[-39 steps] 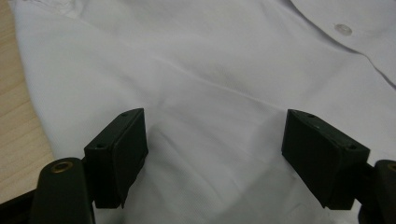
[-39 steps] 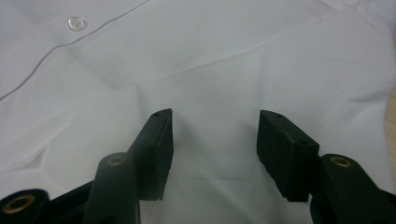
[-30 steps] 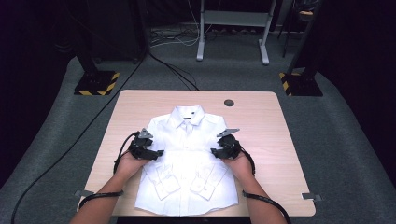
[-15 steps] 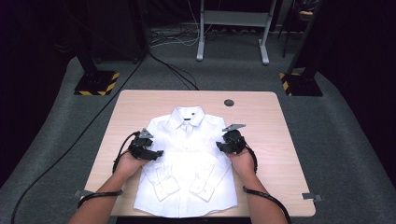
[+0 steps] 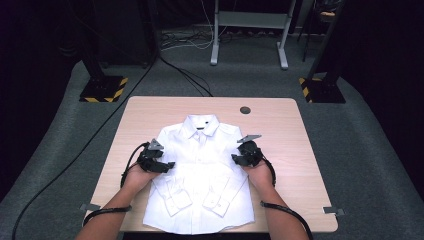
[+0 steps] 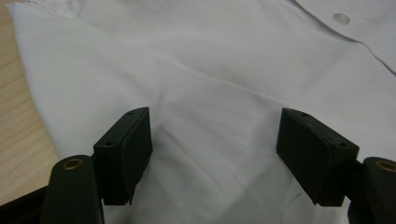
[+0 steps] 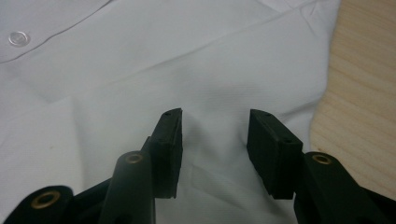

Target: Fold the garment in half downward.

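A white button-up shirt (image 5: 200, 175) lies flat on the wooden table (image 5: 285, 135), collar away from me and both sleeves folded across the front. My left gripper (image 5: 169, 165) rests at the shirt's left side, its jaws wide open over smooth cloth (image 6: 210, 70) with nothing pinched between them (image 6: 215, 140). My right gripper (image 5: 234, 159) sits at the shirt's right side near the edge. Its jaws have just been closing and now stand partly apart (image 7: 215, 140), with shirt fabric (image 7: 140, 60) lying between the pads but not pressed.
A dark round hole (image 5: 245, 110) sits near the table's far edge. Bare wood runs along both sides of the shirt. Black cables (image 5: 127, 165) trail from the grippers. Striped stand bases (image 5: 102, 90) and a metal frame (image 5: 247, 35) stand on the floor beyond.
My right gripper has shifted slightly outward and away from me along the shirt's right side, and its jaws look narrower. The left gripper has stayed put.
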A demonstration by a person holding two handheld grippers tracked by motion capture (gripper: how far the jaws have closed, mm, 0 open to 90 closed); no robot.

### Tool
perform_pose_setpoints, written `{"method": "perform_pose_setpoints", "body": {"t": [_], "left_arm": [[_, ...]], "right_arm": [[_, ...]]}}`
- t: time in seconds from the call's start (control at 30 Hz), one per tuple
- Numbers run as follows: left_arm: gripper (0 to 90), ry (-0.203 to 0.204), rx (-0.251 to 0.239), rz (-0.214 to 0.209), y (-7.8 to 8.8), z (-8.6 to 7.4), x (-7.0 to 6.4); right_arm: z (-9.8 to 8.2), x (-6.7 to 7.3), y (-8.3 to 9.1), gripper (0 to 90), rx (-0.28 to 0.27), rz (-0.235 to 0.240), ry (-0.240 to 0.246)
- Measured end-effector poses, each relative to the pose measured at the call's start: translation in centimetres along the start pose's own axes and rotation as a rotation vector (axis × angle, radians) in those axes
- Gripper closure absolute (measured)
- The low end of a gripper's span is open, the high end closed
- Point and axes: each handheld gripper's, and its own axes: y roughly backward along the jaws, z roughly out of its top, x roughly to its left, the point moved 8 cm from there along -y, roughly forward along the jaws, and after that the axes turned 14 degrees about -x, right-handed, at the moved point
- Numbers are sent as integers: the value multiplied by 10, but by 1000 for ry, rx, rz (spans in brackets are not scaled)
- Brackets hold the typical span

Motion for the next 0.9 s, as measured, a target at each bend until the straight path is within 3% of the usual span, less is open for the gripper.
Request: {"method": "perform_pose_setpoints", "body": {"t": [0.07,0.13,0.23,0.4,0.7,0.9], "left_arm": [[265,1,-4,0,0,0,-1],[265,-3,-3,-2,1,-1,-1],[265,-3,0,-4,1,-1,-1],[264,-2,9,-2,1,0,-1],[265,0,7,1,1,0,-1],[265,4,6,6,1,0,-1]], "right_arm": [[0,1,1,563,20,17,6],[3,0,3,597,15,43,-25],[11,-7,8,633,-45,27,-57],[18,-18,5,752,-55,-20,-48],[26,-34,-2,743,-50,-113,-59],[26,-44,-4,718,-23,-132,-93]]}}
